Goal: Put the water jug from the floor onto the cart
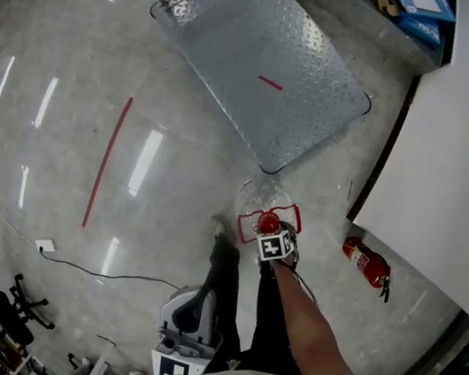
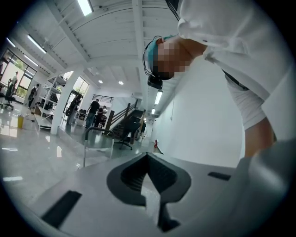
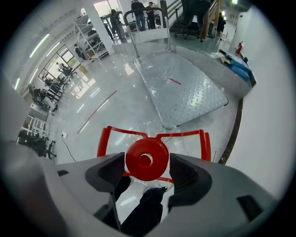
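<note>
The clear water jug stands upright on the floor just off the near corner of the cart. It has a red cap and a red handle frame. My right gripper points steeply down over it. In the right gripper view its jaws stand open on either side of the cap, without a clear grip. My left gripper hangs by the person's legs, away from the jug. In the left gripper view it looks shut and empty.
The cart's diamond-plate deck lies low, with its handle at the far end. A white wall runs along the right, a fire extinguisher at its foot. Blue boxes sit beyond. A cable crosses the floor.
</note>
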Available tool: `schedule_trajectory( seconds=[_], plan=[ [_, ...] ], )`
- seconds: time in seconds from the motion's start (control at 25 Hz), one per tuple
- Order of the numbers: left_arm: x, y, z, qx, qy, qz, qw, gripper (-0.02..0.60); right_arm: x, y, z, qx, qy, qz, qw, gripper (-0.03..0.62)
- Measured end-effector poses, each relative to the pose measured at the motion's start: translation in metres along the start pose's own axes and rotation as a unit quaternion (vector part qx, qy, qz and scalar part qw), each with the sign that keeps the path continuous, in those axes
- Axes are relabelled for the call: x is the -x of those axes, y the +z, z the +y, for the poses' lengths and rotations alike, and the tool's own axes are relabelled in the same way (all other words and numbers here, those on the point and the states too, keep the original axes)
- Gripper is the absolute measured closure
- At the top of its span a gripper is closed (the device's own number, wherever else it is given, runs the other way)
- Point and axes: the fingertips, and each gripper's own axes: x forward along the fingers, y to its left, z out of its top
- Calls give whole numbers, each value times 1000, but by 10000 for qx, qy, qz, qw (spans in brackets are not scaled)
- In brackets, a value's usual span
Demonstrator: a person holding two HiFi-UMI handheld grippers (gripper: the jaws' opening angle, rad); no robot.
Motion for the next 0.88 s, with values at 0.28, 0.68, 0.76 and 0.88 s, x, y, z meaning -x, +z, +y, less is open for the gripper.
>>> schedule_trajectory(
  seconds=[0.28, 0.68, 0.76, 0.88],
  plan=[
    [6, -10, 12, 70, 53, 108, 9999, 578, -17, -5, 1, -67, -50, 96, 9999, 298],
    [9, -20, 12, 18, -33, 170, 9998, 578, -23, -3, -1, -130, -66, 66, 9999, 286],
    [8, -20, 15, 72, -3, 176, 9998, 578, -24, -3, -1, -123, -93, 129, 9998, 286],
    [9, -21, 16, 72, 27, 190, 9998, 578, -23, -6, 1, -44, -107, 208, 9997, 286]
  ],
)
